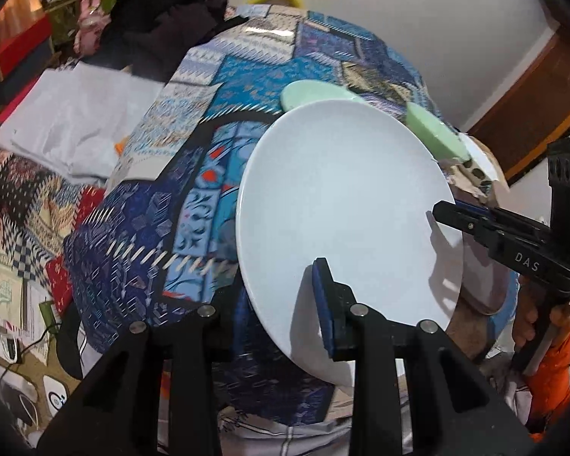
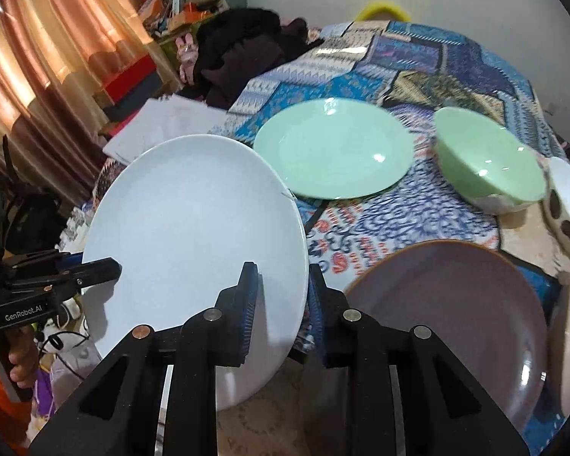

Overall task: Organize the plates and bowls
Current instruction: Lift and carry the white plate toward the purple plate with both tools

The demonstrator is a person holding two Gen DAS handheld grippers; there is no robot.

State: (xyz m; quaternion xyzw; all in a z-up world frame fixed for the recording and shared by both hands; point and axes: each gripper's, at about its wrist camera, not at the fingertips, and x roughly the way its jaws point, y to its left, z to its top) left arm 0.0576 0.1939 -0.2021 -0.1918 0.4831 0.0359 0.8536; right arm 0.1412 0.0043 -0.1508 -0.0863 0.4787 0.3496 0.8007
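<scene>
Both claws pinch the white plate (image 2: 193,235): left claw (image 1: 281,304) at its 9 o'clock rim, right claw (image 2: 281,304) at 3. Green plate (image 2: 332,148) lies beyond at 12 on the bed (image 2: 418,212).

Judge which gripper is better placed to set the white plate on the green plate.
Probably right. Both clamp the white plate, but the right gripper holds the side nearer the green plate; the left gripper holds the far side.

Left gripper (image 1: 285,304) clamped on plate (image 1: 345,205) rim; right gripper (image 2: 281,304) clamped on opposite rim; both angled down.
</scene>
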